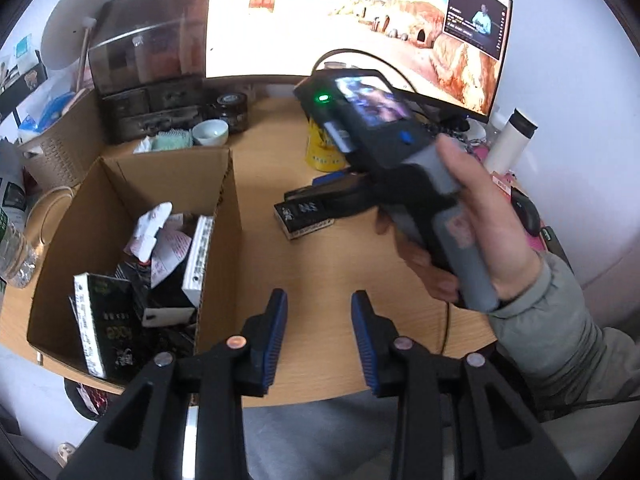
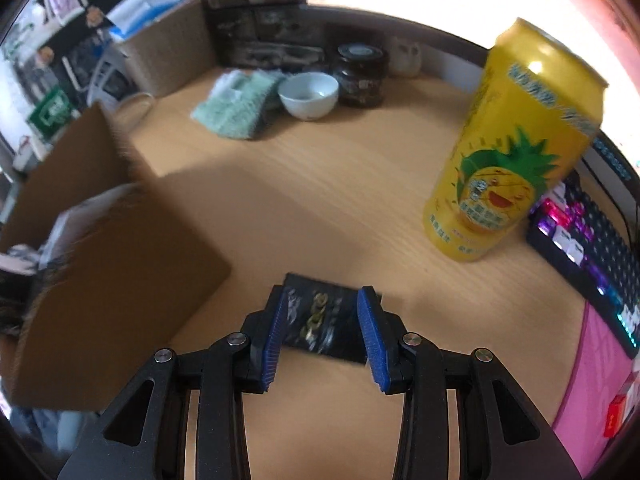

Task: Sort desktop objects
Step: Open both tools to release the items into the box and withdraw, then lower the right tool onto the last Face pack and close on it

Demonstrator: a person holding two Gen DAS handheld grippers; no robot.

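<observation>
A small black box with gold print (image 2: 320,316) lies on the wooden desk between the blue pads of my right gripper (image 2: 323,334); the jaws straddle it with gaps at the sides. It shows in the left wrist view (image 1: 304,216), under the right gripper's fingers (image 1: 340,196). My left gripper (image 1: 319,338) is open and empty above the desk's near edge, beside the cardboard box (image 1: 224,208) that holds several black and white packs (image 1: 104,320). A yellow pineapple can (image 2: 516,144) stands upright at the right.
A white bowl (image 2: 309,95), a green cloth (image 2: 236,104) and a dark jar (image 2: 360,74) sit at the back by dark drawers (image 1: 152,108). A keyboard (image 2: 596,248) on a pink mat (image 2: 592,376) lies at the right. A monitor (image 1: 352,20) stands behind.
</observation>
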